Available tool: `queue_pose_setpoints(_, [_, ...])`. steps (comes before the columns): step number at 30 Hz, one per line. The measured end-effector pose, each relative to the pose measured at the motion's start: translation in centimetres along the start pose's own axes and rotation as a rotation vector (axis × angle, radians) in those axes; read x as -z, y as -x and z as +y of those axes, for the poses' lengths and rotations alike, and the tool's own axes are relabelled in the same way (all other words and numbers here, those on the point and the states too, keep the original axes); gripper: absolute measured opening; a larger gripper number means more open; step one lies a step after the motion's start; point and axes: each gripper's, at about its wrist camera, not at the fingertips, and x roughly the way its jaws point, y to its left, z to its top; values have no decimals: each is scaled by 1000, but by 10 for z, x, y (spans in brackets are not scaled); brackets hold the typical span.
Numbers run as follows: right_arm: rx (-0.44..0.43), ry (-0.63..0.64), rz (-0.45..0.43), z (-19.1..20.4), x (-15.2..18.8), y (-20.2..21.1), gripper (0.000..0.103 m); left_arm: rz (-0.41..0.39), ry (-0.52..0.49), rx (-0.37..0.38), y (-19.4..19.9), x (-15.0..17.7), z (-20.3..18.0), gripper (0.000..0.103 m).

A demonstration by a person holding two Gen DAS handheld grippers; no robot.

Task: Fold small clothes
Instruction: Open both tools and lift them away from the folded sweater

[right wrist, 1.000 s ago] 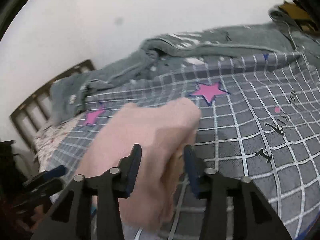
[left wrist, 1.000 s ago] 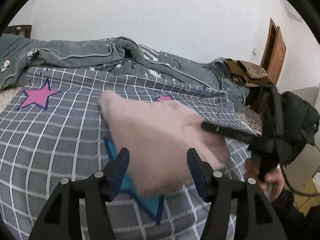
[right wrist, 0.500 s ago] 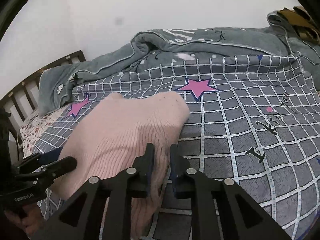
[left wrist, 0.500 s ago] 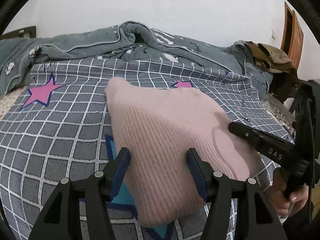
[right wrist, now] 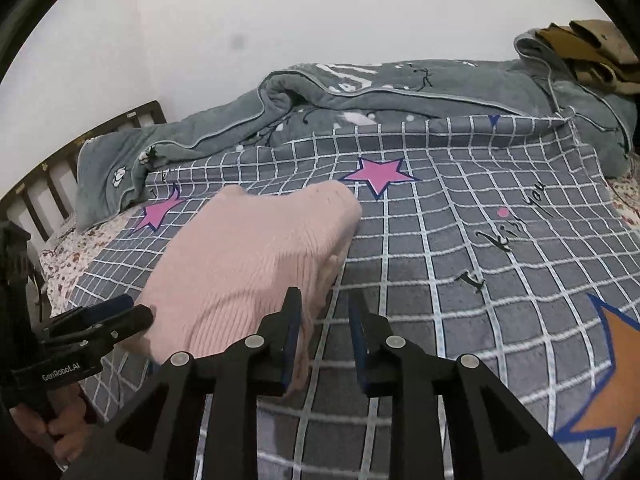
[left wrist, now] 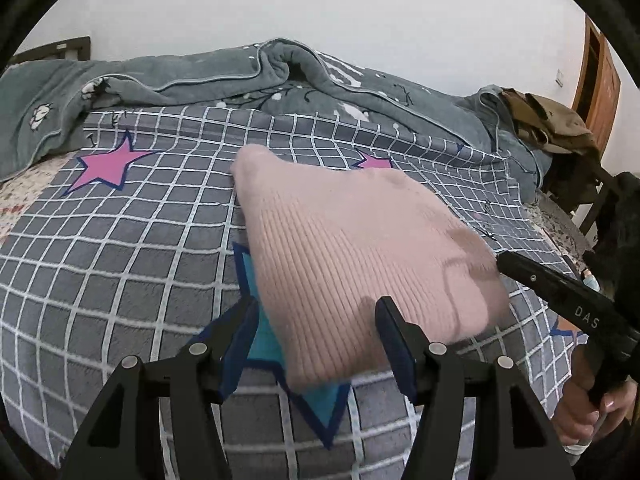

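A folded pink ribbed knit garment [left wrist: 340,248] lies on the grey checked bedspread [left wrist: 120,264]; it also shows in the right wrist view [right wrist: 256,264]. My left gripper [left wrist: 316,336] is open, its fingers either side of the garment's near edge, holding nothing. My right gripper [right wrist: 324,332] is open with a narrow gap, just off the garment's right edge, which touches its left finger. The right gripper's fingers [left wrist: 544,284] show at the garment's right side in the left wrist view. The left gripper [right wrist: 104,320] shows at the garment's left side.
A rumpled grey quilt [left wrist: 240,84] lies along the back of the bed by the white wall. Brown clothes [left wrist: 548,120] are piled at the far right near a wooden door [left wrist: 600,92]. A dark headboard [right wrist: 68,160] stands at the left. Pink, blue and orange stars mark the bedspread.
The right gripper, shut on the garment's edge half a second ago, has opened and let go. The garment now lies settled on the bed. The left gripper stayed open.
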Motion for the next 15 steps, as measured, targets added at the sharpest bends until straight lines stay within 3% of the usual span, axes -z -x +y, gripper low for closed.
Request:
queue_pose_setpoints(7, [24, 9, 25, 5, 3, 30, 29, -8, 15, -48, 30, 5, -13, 65])
queue_pose_setpoints(11, [37, 1, 18, 6, 2, 53, 43, -23, 7, -73, 53, 6, -23, 71])
queue_pose_setpoints(15, [33, 0, 11, 9, 2, 80, 49, -56, 0, -89, 79, 6, -31, 78])
